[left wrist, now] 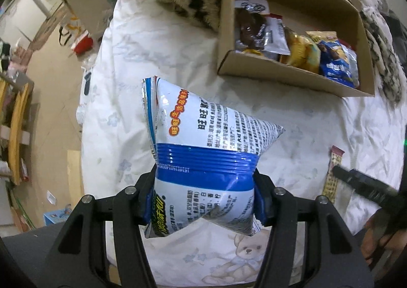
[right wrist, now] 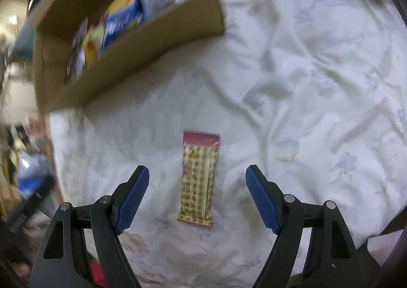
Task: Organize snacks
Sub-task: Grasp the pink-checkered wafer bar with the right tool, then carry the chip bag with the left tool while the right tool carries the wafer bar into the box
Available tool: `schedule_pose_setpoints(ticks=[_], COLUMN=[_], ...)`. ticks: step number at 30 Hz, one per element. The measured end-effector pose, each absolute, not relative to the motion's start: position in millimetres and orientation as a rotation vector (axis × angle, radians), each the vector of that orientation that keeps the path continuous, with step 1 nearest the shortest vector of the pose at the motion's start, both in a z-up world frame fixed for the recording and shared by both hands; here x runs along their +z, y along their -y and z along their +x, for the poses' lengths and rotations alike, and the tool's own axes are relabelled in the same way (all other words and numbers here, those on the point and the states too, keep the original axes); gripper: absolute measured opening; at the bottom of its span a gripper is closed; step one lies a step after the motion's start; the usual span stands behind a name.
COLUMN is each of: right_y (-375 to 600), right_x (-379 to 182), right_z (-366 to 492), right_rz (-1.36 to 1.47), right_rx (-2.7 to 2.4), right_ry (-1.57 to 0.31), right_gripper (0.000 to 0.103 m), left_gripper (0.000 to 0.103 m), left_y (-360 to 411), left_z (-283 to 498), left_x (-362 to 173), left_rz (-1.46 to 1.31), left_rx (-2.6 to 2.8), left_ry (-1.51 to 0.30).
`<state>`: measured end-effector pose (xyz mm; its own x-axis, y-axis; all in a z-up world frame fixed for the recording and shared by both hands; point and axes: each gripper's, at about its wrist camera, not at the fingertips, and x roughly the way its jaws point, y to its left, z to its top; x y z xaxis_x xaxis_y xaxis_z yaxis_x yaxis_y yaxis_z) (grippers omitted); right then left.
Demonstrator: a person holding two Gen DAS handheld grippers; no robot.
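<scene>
The left claw (left wrist: 204, 199) grips a puffy white-and-blue snack bag (left wrist: 203, 158) above the white bed quilt (left wrist: 152, 59); beyond sits a brown cardboard box of snacks (left wrist: 292, 71). The right claw (right wrist: 197, 196), wide open, straddles a flat beige-and-pink wrapped bar (right wrist: 198, 181) on the quilt.

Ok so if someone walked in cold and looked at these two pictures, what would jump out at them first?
First the puffy blue and white snack bag, pinched at its blue band by the left gripper above the bedspread. Then the cardboard box of packets ahead on the bed. Last, the slim checked snack bar lying flat between the open right gripper fingers.
</scene>
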<state>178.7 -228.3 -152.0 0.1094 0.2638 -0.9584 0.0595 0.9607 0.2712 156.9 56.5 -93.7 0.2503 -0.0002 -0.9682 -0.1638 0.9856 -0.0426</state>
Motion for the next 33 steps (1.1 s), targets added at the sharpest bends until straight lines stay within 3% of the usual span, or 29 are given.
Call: schedule_pose_setpoints(ticks=[10, 13, 16, 17, 33], right_y=[202, 197, 197, 199, 227], right_x=[-178, -176, -171, -168, -92], right_z=[170, 165, 162, 161, 150], right_rz=[0.077, -0.023, -0.047, -0.047, 0.197], right_rx=[0.172, 0.167, 0.166, 0.169, 0.309], right_ry=[-1.479, -1.455, -1.426, -1.416, -1.185], right_gripper=[0.081, 0.065, 0.03, 0.027, 0.027], left_gripper=[0.056, 0.056, 0.056, 0.056, 0.056], left_y=[-61, -56, -53, -52, -61], left_z=[166, 165, 164, 164, 155], left_x=[-104, -103, -104, -104, -102], left_rz=[-0.21, -0.201, -0.2, -0.198, -0.144], left_rx=[0.122, 0.108, 0.097, 0.094, 0.154], left_ry=[-1.328, -1.324, -1.331, -1.33, -1.276])
